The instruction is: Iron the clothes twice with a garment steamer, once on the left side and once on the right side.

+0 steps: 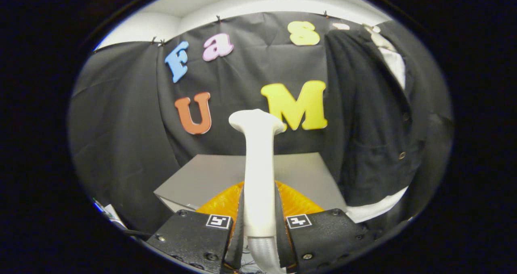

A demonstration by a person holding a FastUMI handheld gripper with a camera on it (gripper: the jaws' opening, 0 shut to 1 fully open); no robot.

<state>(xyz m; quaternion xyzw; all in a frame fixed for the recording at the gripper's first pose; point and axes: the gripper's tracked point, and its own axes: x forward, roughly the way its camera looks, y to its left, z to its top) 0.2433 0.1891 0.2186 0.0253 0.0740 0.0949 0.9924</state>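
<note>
Garment steamer (pixel 258 173) upright, hand-held gripper (pixel 259 225) clamping it

this is a staged booth for recording, not a lived-in home. black cloth (pixel 121 116) hangs as the back wall, pinned up along its top edge with small clips, and a plain white wall and ceiling (pixel 242 3) show above it. a dark jacket (pixel 371 124) with a white shirt under it hangs to the right against the cloth, set up like a laundry corner. a bare grey desk (pixel 210 177) stands in front of the cloth. the tongs (pixel 259 221), with square printed markers on their black housings, are closed on the handle of a white garment steamer (pixel 258 165), which marks the place as a data-collection rig.
</note>
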